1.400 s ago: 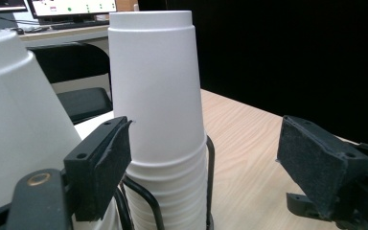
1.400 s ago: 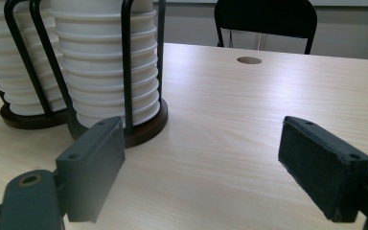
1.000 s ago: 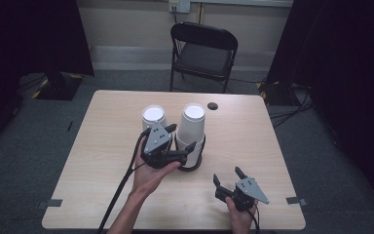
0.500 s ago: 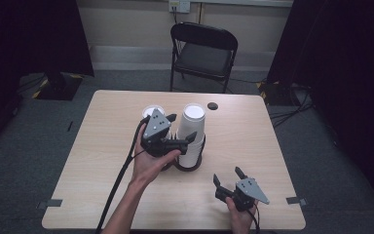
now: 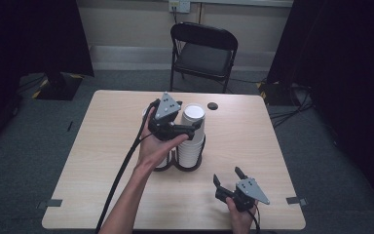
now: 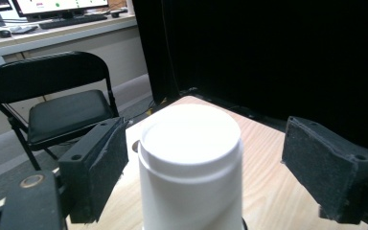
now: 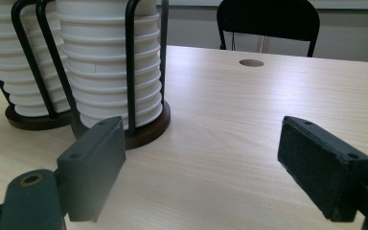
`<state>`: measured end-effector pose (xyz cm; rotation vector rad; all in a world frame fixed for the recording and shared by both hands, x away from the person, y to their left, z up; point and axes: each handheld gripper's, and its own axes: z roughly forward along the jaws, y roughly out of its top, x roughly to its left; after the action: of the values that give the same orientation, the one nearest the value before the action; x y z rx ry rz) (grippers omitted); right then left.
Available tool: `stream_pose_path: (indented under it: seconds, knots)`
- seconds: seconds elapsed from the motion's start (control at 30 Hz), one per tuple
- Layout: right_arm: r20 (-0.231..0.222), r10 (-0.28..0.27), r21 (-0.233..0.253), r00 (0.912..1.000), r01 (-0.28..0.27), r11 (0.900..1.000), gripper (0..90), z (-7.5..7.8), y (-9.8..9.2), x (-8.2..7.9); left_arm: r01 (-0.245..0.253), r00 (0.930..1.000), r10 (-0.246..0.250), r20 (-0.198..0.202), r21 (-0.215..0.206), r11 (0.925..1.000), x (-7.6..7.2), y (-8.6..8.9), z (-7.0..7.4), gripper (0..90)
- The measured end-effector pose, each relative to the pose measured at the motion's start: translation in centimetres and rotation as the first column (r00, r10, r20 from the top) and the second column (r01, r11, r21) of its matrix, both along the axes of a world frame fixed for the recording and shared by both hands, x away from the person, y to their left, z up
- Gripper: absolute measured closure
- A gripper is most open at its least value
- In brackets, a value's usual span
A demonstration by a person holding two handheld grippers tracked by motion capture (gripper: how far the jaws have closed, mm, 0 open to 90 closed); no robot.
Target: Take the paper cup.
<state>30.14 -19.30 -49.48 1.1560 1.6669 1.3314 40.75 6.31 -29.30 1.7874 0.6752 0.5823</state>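
Note:
Two stacks of white cups stand upside down in a black wire holder [image 5: 190, 163] with round brown bases at mid-table. The right stack [image 5: 193, 136] rises higher; the left one [image 7: 9, 62] sits mostly behind the person's hand in the high view. My left gripper [image 5: 187, 122] is raised at the top of the right stack, open, its jaws on either side of the top cup [image 6: 190, 158] with a gap on both sides. My right gripper [image 5: 226, 175] rests near the table's front edge, open and holding nothing, facing the holder [image 7: 139, 129].
A black folding chair [image 5: 202, 53] stands beyond the table's far edge. A small dark round hole [image 5: 212, 106] marks the tabletop behind the cups. The left gripper's cable [image 5: 121, 175] trails toward the front edge. Dark curtains flank the room.
My left gripper has lifted from the lower part of the right stack up to its top cup. The right gripper has stayed in place.

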Motion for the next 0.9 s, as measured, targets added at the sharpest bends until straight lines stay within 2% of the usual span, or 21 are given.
stream_pose_path:
  seconds: [0.07,0.1,0.27,0.3,0.33,0.4,0.5,0.57,0.7,0.77,0.9]
  knots:
    - [-0.001,0.002,-0.001,1.0,-0.002,1.0,16.0,0.0,0.0,0.0,0.002,1.0,-0.002,-0.003,0.019,0.9998,0.5,-0.3,0.0,15.6]
    - [0.0,0.002,0.0,1.0,-0.002,1.0,16.0,0.0,0.0,0.0,0.005,0.9996,-0.004,-0.027,0.032,0.9995,1.1,-0.5,-0.1,15.6]
    - [0.001,0.004,-0.002,1.0,-0.004,1.0,16.3,0.0,0.0,0.0,-0.003,0.9988,0.006,-0.049,0.071,0.9975,1.9,-1.0,-0.4,15.9]
    - [0.001,0.004,-0.003,1.0,-0.004,1.0,16.4,0.0,0.0,0.0,0.002,0.9974,0.004,-0.072,0.087,0.9962,2.2,-1.3,-0.7,15.8]
    - [0.001,0.004,-0.003,1.0,-0.004,1.0,16.4,0.0,0.0,0.0,0.002,0.9974,0.004,-0.072,0.087,0.9962,2.2,-1.3,-0.7,16.0]
    - [0.0,0.003,-0.001,1.0,-0.003,1.0,16.6,0.0,0.0,0.0,0.004,0.996,0.008,-0.089,0.128,0.9918,2.5,-1.7,-1.1,16.6]
    - [0.002,0.003,-0.001,1.0,-0.003,1.0,16.6,0.0,0.0,0.0,0.016,0.9936,-0.002,-0.113,0.123,0.9923,2.7,-1.9,-1.3,17.6]
    - [0.003,0.007,0.003,1.0,-0.007,1.0,17.3,0.0,0.0,0.0,0.005,0.9936,0.011,-0.112,0.147,0.9891,2.9,-2.2,-1.7,16.1]
    - [0.007,0.017,0.011,0.9998,-0.017,1.0,18.4,0.0,-0.1,0.0,0.009,0.9928,0.009,-0.119,0.151,0.9885,3.0,-2.4,-1.9,16.2]
    - [0.005,0.015,0.01,0.9999,-0.015,1.0,18.4,0.0,-0.1,0.0,0.012,0.9901,0.01,-0.14,0.156,0.9876,3.1,-2.5,-2.1,17.5]
    - [0.002,0.027,0.02,0.9996,-0.027,0.999,18.4,0.0,-0.2,0.0,0.005,0.9903,0.018,-0.137,0.168,0.9857,3.2,-2.6,-2.3,17.0]
